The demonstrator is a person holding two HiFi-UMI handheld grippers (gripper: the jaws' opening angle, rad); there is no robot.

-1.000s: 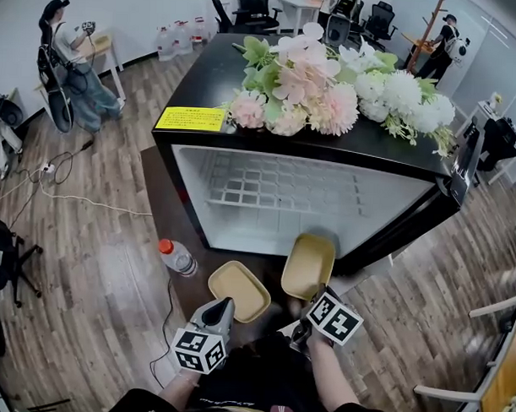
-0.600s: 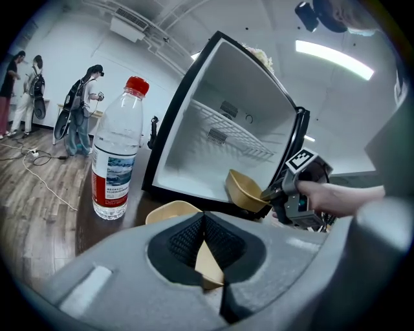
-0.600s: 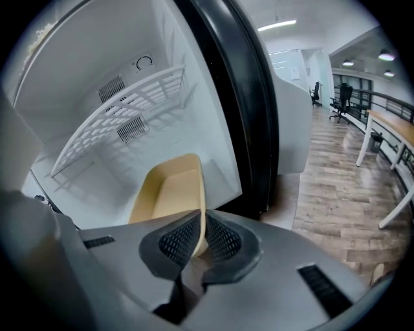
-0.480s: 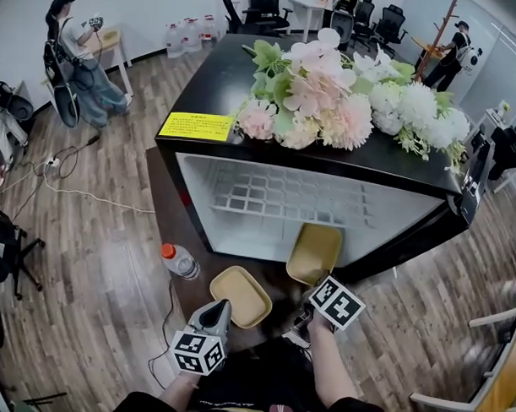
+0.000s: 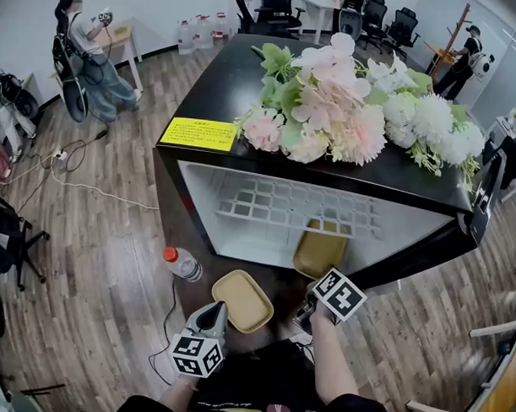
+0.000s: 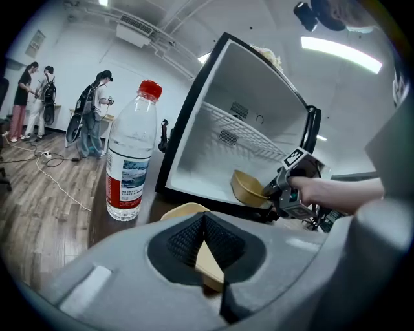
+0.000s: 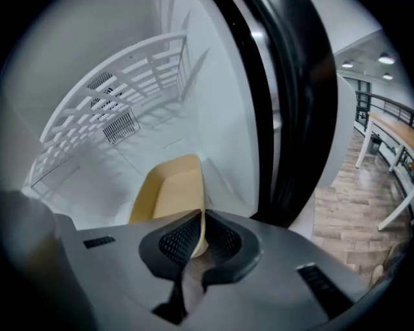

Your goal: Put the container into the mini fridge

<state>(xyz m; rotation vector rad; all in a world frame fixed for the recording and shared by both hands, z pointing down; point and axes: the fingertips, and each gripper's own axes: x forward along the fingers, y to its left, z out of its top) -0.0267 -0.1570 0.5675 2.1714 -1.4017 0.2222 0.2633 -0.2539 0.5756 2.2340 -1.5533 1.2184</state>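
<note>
The black mini fridge (image 5: 220, 90) stands open towards me, its white inside crossed by a wire shelf (image 7: 116, 97). My right gripper (image 5: 309, 308) is shut on the near rim of a tan container (image 5: 318, 252), which reaches into the fridge under the shelf. In the right gripper view the container (image 7: 168, 191) hangs from the right gripper (image 7: 204, 226) over the fridge's white floor. My left gripper (image 5: 216, 311) is shut on the edge of a tan lid (image 5: 242, 300) held low in front of the fridge. In the left gripper view that lid (image 6: 208, 265) shows between the pads.
Artificial flowers (image 5: 346, 103) and a yellow label (image 5: 193, 133) lie on the fridge top. A red-capped water bottle (image 5: 182, 263) stands left of the lid, on a dark mat. Cables (image 5: 81, 186) run over the wood floor. A person (image 5: 86, 60) stands far left.
The right gripper has carried the container forward, from in front of the opening to under the wire shelf. The left gripper and the lid have hardly moved.
</note>
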